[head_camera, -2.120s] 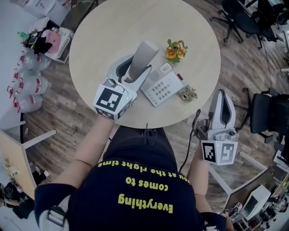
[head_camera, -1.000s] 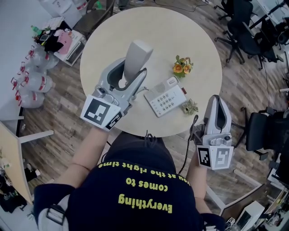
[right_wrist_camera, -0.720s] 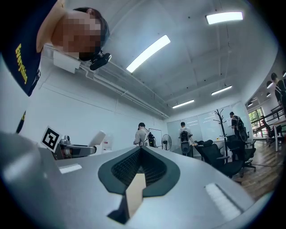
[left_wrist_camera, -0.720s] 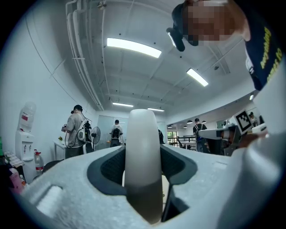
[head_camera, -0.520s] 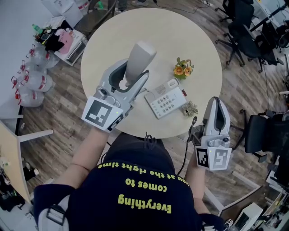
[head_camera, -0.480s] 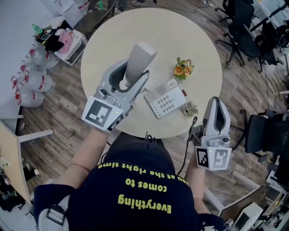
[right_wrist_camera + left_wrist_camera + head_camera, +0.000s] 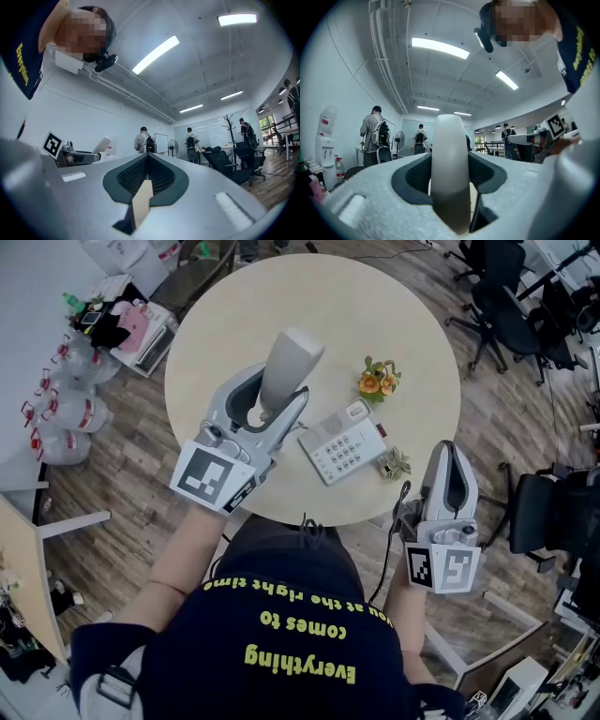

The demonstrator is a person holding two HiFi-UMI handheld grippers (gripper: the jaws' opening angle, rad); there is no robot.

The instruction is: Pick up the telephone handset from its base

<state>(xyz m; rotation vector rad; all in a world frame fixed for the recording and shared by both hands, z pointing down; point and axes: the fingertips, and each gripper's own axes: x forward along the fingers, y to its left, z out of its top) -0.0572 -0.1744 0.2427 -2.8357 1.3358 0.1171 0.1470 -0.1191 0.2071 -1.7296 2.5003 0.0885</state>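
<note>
In the head view, you are gripping the handset (image 7: 292, 357) in your left claw (image 7: 279, 390) over the table (image 7: 375, 315), left of its base (image 7: 342, 442). Your right claw (image 7: 452, 454) is hovering off the near right edge. In the left gripper view, the jaws are clamping the handset (image 7: 449, 154). In the right gripper view, the jaws are pressing together, empty.

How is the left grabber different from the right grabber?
The left gripper clamps the white handset; the right gripper is shut on nothing. The left one hangs over the table; the right one is beside its edge. Both have the same pale grey shape.
</note>
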